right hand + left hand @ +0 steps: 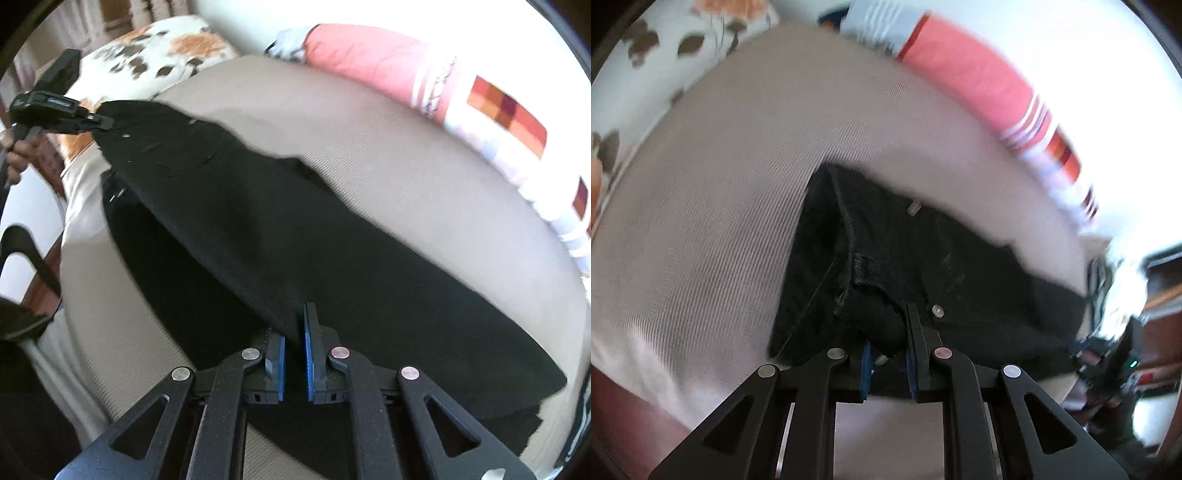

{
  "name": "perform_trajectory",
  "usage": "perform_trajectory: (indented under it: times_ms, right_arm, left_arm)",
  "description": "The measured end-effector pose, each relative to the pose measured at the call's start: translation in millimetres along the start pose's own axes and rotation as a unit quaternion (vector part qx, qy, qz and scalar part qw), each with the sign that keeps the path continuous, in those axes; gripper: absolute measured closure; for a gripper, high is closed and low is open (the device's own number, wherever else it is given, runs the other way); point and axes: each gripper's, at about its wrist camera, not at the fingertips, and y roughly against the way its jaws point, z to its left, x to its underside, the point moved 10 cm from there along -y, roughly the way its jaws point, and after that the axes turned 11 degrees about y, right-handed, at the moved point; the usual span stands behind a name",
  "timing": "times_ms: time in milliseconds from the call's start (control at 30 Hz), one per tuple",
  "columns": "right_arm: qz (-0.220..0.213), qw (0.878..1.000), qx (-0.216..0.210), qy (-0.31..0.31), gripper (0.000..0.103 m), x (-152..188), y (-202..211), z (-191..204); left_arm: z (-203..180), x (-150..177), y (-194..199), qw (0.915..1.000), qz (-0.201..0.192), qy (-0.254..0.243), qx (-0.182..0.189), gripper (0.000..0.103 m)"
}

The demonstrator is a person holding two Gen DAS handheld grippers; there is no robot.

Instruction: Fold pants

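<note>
Black pants (905,258) lie on a beige sheet (720,184). In the left wrist view their waistband, with a metal button (937,311), bunches up between the blue pads of my left gripper (888,332), which is shut on it. In the right wrist view the pants (295,240) stretch from the far left to the near right, with one layer lifted off the layer below. My right gripper (293,328) is shut on the edge of that lifted fold. The left gripper (92,120) also shows there at the upper left, clamped on the waist end, with a hand (16,155) behind it.
A floral pillow (155,55) lies at the far left of the bed, and a pink and red striped pillow (388,59) runs along the far side. Dark wooden furniture (1160,306) and blurred clutter stand past the bed's right edge.
</note>
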Motion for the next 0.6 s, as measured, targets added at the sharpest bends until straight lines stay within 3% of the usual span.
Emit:
perform_trajectory:
  times_ms: [133,233,433,500,533,600]
  right_arm:
    - [0.037,0.999,-0.028,0.013,0.096,19,-28,25]
    - [0.056,0.998,-0.032,0.02,0.095,27,-42,32]
    - [0.065,0.997,-0.042,0.006,0.094,33,-59,32]
    - [0.062,0.997,-0.047,-0.003,0.093,33,-58,31]
    - [0.06,0.997,-0.047,-0.006,0.093,34,-58,30]
    - [0.056,0.997,-0.048,-0.012,0.093,35,-58,29]
  left_arm:
    - [27,18,-21,0.9989,0.037,0.002,-0.03,0.087]
    - [30,22,-29,0.9983,0.032,-0.016,-0.046,0.087]
    - [23,31,-40,0.989,0.026,-0.071,-0.127,0.079]
    - [23,30,-37,0.9868,0.019,-0.065,-0.147,0.066]
    - [23,26,-34,0.984,0.008,-0.064,-0.166,0.053]
    - [25,25,-22,0.9795,-0.011,-0.076,-0.186,0.043]
